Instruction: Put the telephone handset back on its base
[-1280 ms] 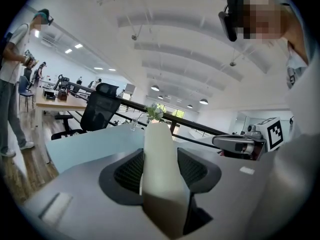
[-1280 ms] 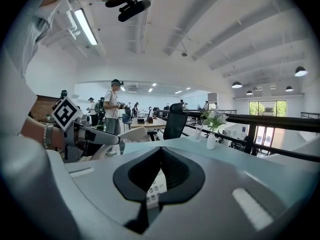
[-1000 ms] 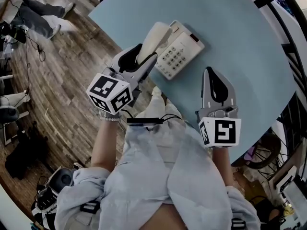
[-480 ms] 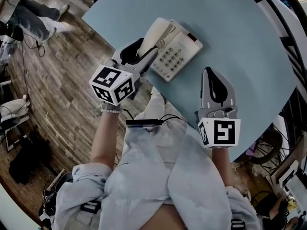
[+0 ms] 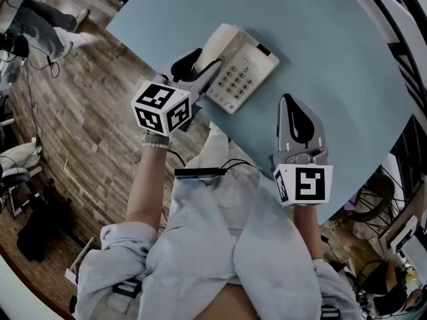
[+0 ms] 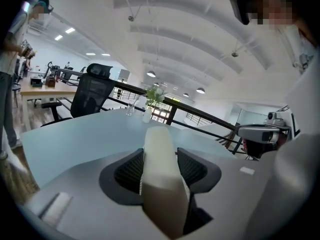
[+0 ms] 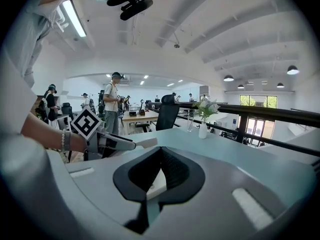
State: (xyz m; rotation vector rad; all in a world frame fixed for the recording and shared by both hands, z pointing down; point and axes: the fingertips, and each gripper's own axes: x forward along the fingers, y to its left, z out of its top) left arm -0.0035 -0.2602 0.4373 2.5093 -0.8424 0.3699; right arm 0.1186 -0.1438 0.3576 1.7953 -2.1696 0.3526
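Pale grey cloth of the person's clothing [image 5: 220, 245] fills the lower part of the head view, and both forearms reach forward from it. The right gripper [image 5: 287, 103] is held over the near edge of the light blue table [image 5: 333, 52], with its marker cube [image 5: 303, 184] toward the person. Its jaws are pressed together tip to tip with nothing between them, as the right gripper view shows. It lies to the right of the telephone and apart from it.

The left gripper [image 5: 204, 68] is held at the table's left edge. The left marker cube [image 5: 162, 107] sits nearest the wrist, which carries a bead bracelet [image 5: 155, 144]. Its jaws are clamped on the near end of the cream handset [image 5: 217, 43], one ribbed pad on each side.

The handset extends away from this gripper along the left side of the base [image 5: 257, 64]. Whether it touches the cradle cannot be judged. The keypad [image 5: 233, 81] lies exposed on the base, to the right of the handset.

Left of the table is a wooden floor [image 5: 87, 99]. On the far side of the table, in the left gripper view, stands a white vase with a plant [image 6: 147, 115]. A black office chair [image 6: 92, 91] stands behind the rim. A dark railing [image 7: 270, 110] runs beyond.
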